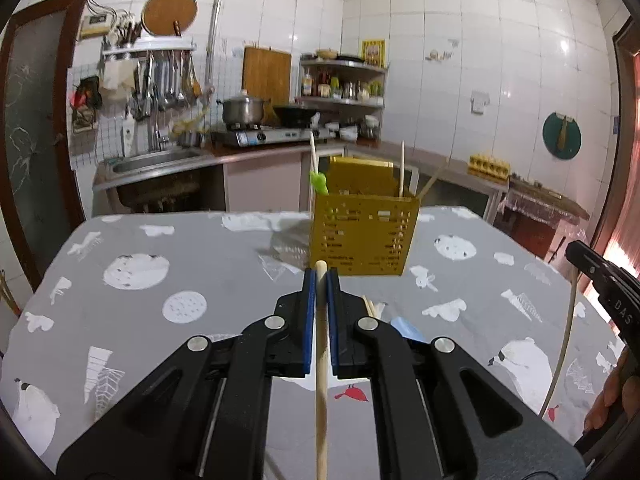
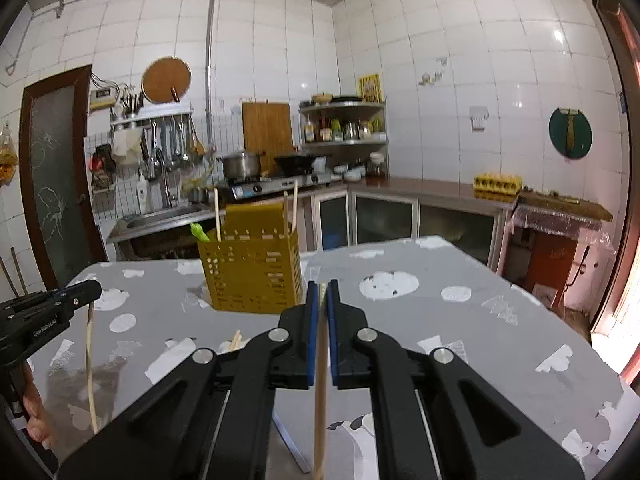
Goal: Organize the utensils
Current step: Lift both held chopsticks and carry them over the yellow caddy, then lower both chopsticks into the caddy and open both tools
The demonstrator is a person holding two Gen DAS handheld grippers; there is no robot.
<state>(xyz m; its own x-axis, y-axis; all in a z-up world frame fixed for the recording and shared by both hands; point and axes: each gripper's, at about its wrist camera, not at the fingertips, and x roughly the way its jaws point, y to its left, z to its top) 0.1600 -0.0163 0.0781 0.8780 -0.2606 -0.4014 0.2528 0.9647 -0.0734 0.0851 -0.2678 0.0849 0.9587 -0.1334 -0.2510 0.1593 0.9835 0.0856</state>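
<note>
Chopsticks are clamped in both tongs: left tongs [image 1: 321, 276] pinch a pale wooden chopstick [image 1: 321, 380] between the blue pads, tip poking just past them, lower end cut off at frame bottom; right tongs [image 2: 322, 286] are squeezed on a second chopstick [image 2: 320, 408], tip barely visible btwn pads, rest also running out of frame. Yellow perforated utensil holder [image 1: 362, 232] stands upright on the grey patterned counter [image 1: 160, 248], just beyond both tongs. It holds several sticks and a green-handled item [image 1: 319, 182]; exact count inside can't be told, as holder wall hides lower parts. Near the holder's base, more chopstick ends [image 1: 370, 306] and a pale blue thing [image 1: 406, 330] lie mostly hidden behind the left tongs; can't ID the blue thing. Fingers of a hand [image 1: 608, 400] show at frame edge, mostly cut off.
</note>
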